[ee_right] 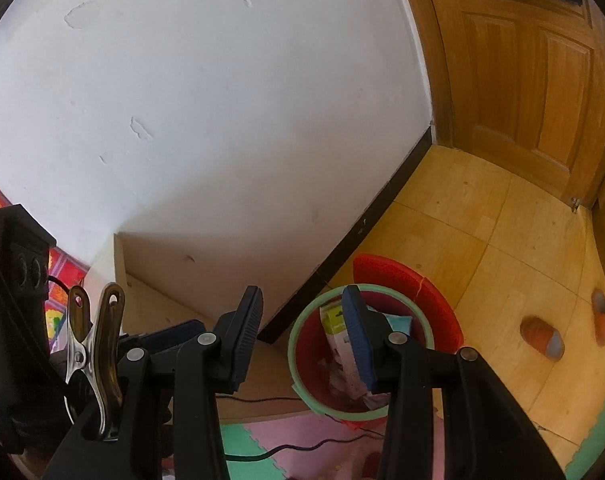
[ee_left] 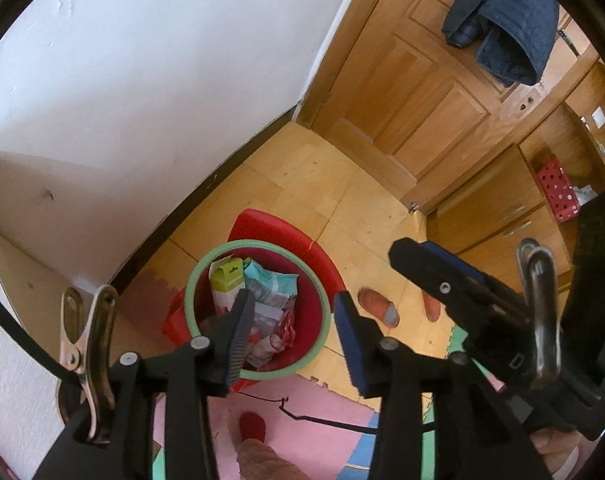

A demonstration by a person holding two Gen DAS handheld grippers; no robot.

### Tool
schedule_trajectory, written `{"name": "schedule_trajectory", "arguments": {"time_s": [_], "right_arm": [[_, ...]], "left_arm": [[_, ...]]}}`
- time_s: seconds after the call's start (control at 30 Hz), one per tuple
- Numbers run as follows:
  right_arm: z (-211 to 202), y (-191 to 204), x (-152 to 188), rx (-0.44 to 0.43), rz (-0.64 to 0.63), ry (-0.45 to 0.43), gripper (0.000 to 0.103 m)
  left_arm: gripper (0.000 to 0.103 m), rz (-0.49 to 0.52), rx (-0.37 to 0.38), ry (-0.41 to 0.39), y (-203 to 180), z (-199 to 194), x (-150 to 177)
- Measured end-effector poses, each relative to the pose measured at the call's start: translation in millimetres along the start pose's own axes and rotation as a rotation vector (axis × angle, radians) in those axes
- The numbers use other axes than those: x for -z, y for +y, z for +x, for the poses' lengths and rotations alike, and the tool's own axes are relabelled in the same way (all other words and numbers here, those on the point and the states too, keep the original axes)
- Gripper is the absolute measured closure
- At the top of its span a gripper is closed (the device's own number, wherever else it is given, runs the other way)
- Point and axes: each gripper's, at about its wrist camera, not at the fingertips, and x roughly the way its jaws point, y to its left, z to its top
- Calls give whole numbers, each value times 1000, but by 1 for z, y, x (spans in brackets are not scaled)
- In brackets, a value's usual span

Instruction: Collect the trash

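Note:
A red bin with a green rim (ee_left: pixel 190 292) stands on the floor by the wall, seen from above. Inside lie a green-and-white carton (ee_left: pixel 224 280), a light blue packet (ee_left: pixel 274 284) and crumpled wrappers. My left gripper (ee_left: pixel 294 336) hovers over the bin, open, with nothing between its fingers. My right gripper (ee_right: pixel 302 336) is open and empty too, above the left edge of the bin's rim (ee_right: pixel 294 344). In the left wrist view the right gripper's blue-padded finger (ee_left: pixel 434 268) shows just to the right of the left one.
A red curved lid or pan (ee_left: pixel 278 232) leans behind the bin. Two slippers (ee_left: pixel 378 308) lie on the wooden floor to its right. Pink and green foam mats (ee_left: pixel 322 440) with a black cable cover the near floor. A beige board (ee_right: pixel 162 280) stands left, and a wooden door (ee_left: pixel 422 100) carries a blue jacket.

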Motion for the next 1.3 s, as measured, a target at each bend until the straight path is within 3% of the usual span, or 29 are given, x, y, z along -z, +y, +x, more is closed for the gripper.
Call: {"name": "schedule_trajectory", "arguments": {"time_s": [0.1, 0.33, 0.73, 1.3], "right_arm": [[1, -3, 2, 11, -3, 8, 59], [3, -7, 15, 68, -34, 59, 59], [-2, -21, 37, 104, -38, 117, 59], [3, -38, 59, 142, -48, 167, 59]], "left_arm": [[56, -14, -6, 7, 0, 3, 4], [40, -39, -22, 21, -3, 7, 11], [25, -61, -71, 65, -10, 15, 25], [22, -106, -117, 130, -10, 40, 44]]}}
